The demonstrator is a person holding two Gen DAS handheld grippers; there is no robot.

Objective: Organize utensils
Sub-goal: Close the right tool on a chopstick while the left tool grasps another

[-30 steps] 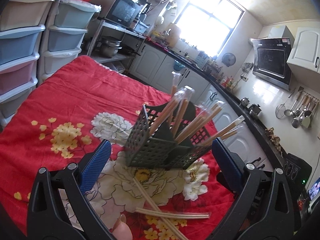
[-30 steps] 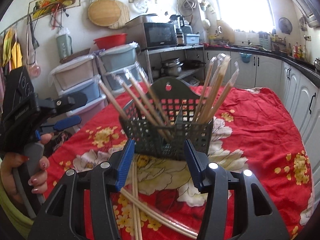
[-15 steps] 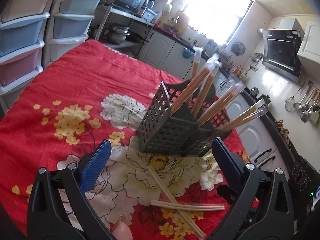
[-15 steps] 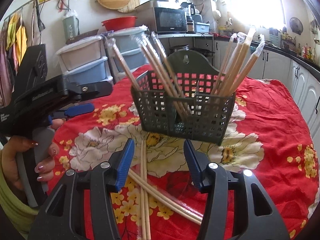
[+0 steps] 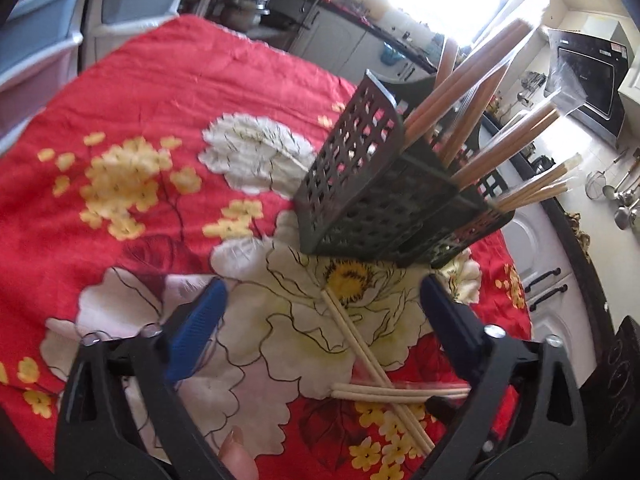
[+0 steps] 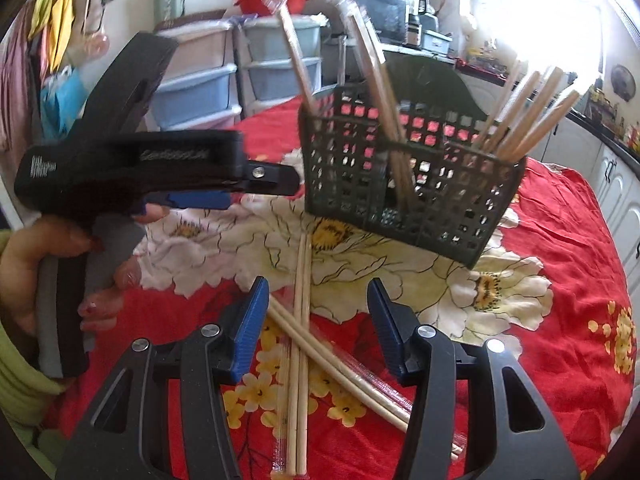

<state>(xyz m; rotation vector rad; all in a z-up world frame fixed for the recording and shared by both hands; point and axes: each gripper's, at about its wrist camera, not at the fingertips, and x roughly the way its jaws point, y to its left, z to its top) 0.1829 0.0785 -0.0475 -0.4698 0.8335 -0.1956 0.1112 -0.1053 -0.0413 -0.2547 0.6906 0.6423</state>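
Observation:
A dark green perforated utensil basket (image 5: 380,196) (image 6: 404,184) stands on the red floral cloth and holds several wrapped chopstick pairs (image 5: 472,96) (image 6: 380,92). Two more wrapped chopstick pairs lie crossed on the cloth in front of it (image 5: 372,364) (image 6: 300,344). My left gripper (image 5: 320,316) is open and empty, just short of the basket; it also shows in the right wrist view (image 6: 224,192). My right gripper (image 6: 316,320) is open and empty, hovering over the crossed pairs.
The table carries a red cloth with flowers (image 5: 132,128) (image 6: 568,232). Plastic drawer units (image 6: 208,80) and a shelf with a microwave (image 6: 380,12) stand behind it. Kitchen cabinets (image 5: 544,280) run along the far side.
Both grippers have moved forward and lower, toward the basket and the loose chopsticks. Both stay open. The left gripper now reaches further into the right wrist view.

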